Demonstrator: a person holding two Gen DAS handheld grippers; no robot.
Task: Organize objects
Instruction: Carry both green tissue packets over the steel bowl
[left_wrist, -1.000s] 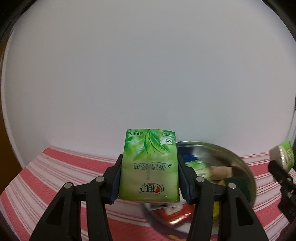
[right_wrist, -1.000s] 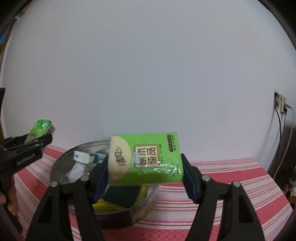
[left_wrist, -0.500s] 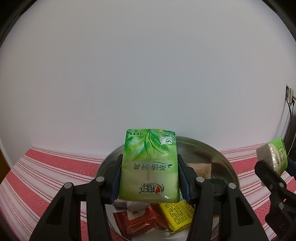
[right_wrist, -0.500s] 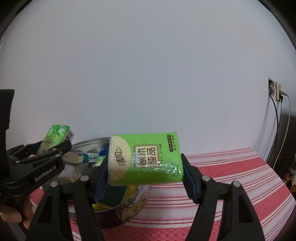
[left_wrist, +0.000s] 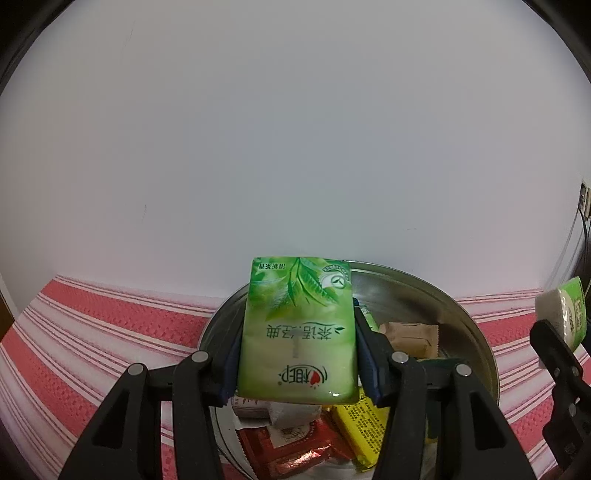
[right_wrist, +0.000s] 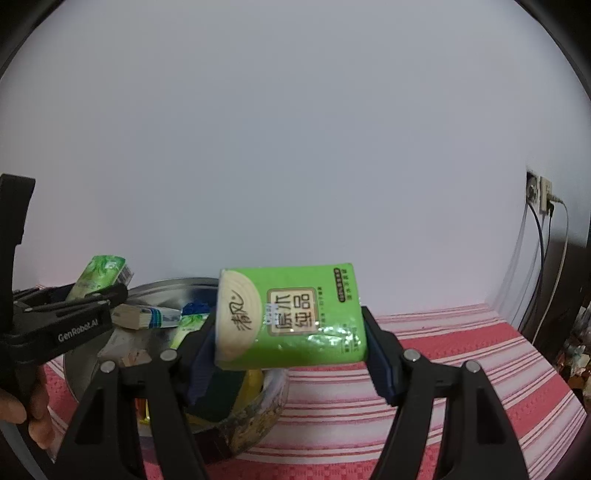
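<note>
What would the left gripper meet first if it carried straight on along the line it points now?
Probably the metal bowl and the packets in it. The left gripper, jaws shut on a green tissue pack, points slightly downward over the bowl's near side. Depth is unclear, so it might reach the far wall first.

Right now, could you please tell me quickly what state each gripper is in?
Left gripper: closed on the leaf-print tissue pack.
Right gripper: closed on the green tissue pack.
</note>
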